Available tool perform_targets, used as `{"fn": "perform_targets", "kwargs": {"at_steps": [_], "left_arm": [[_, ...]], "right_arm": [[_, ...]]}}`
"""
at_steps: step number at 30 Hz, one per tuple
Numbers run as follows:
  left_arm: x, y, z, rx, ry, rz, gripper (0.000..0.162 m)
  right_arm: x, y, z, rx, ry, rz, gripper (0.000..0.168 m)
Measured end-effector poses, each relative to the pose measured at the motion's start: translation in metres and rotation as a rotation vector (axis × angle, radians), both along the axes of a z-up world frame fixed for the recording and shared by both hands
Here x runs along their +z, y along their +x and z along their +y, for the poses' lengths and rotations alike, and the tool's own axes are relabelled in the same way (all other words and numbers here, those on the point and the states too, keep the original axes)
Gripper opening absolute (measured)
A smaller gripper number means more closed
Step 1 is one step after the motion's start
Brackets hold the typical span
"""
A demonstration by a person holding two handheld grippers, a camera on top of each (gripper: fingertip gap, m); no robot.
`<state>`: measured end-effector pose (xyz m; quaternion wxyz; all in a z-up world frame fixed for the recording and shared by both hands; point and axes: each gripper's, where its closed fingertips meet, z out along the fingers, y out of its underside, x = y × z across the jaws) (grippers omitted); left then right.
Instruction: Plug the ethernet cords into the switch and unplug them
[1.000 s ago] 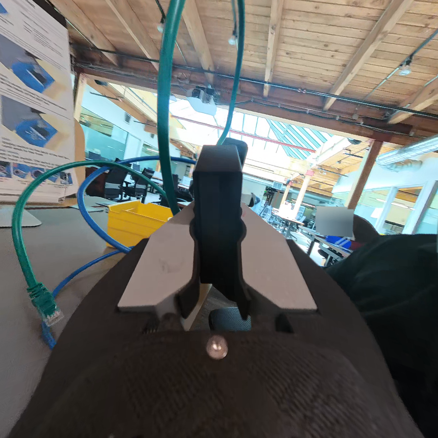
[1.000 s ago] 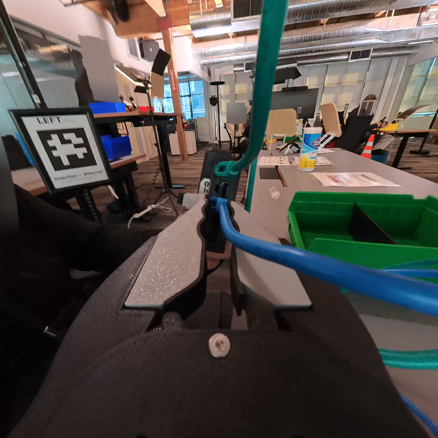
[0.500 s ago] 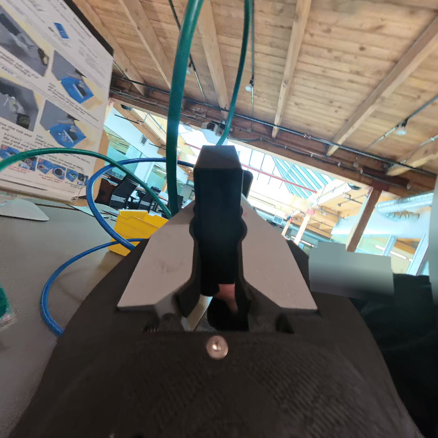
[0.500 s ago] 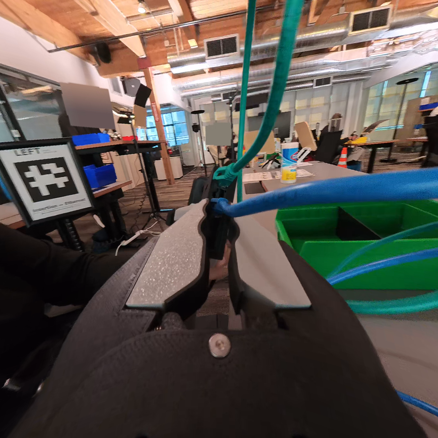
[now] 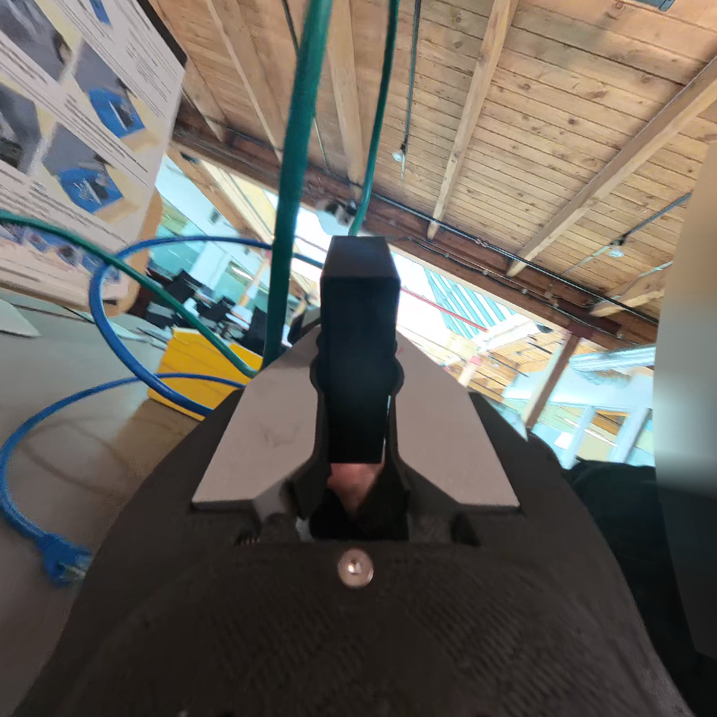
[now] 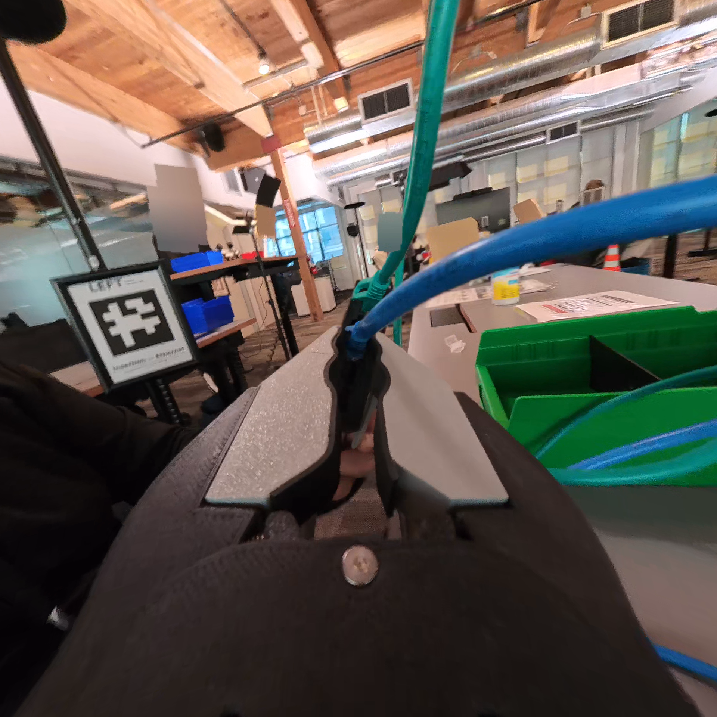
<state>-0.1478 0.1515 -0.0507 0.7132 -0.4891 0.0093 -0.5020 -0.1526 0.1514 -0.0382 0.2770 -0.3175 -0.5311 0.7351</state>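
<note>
Both views have tipped up more toward the ceiling. Left tongs [image 5: 359, 349] pinch the black switch [image 5: 359, 310]. Right tongs [image 6: 359, 372] pinch its other side, where the blue cord [image 6: 543, 244] and green cord [image 6: 423, 155] are plugged in, above the bench [image 6: 438, 345].

In the left wrist view the switch [image 5: 359, 349] stands between the fingers, with a bin [image 5: 201, 368] behind and to its left on the table [image 5: 58, 388]. One cord [image 5: 116, 345] loops before that bin, its plug [image 5: 62, 558] lying on the table at far left. Another cord [image 5: 295, 174] rises left of the switch. In the right wrist view a divided bin [image 6: 582, 388] sits right, apparently with cords draped over it; papers [image 6: 593, 304] lie behind it, a framed sign [image 6: 128, 326] stands left.
</note>
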Motion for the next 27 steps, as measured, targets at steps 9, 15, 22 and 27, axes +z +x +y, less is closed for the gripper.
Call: {"fn": "perform_targets", "kwargs": {"at_steps": [9,15,22,27], "left_arm": [[0.004,-0.024,0.002,-0.124,-0.078,-0.295,0.026],[-0.007,-0.028,0.011,-0.072,-0.177,-0.295,0.027],[-0.018,-0.028,0.018,-0.029,-0.257,-0.293,0.026],[-0.023,-0.025,0.021,-0.046,-0.293,-0.314,0.026]], "right_arm": [[-0.038,0.016,0.015,-0.066,0.401,-0.149,0.017],[-0.03,0.034,-0.007,-0.116,0.644,-0.06,0.028],[-0.038,0.018,0.01,-0.458,1.041,-0.05,0.023],[-0.046,0.014,0.017,-0.55,1.246,-0.043,0.019]]}}
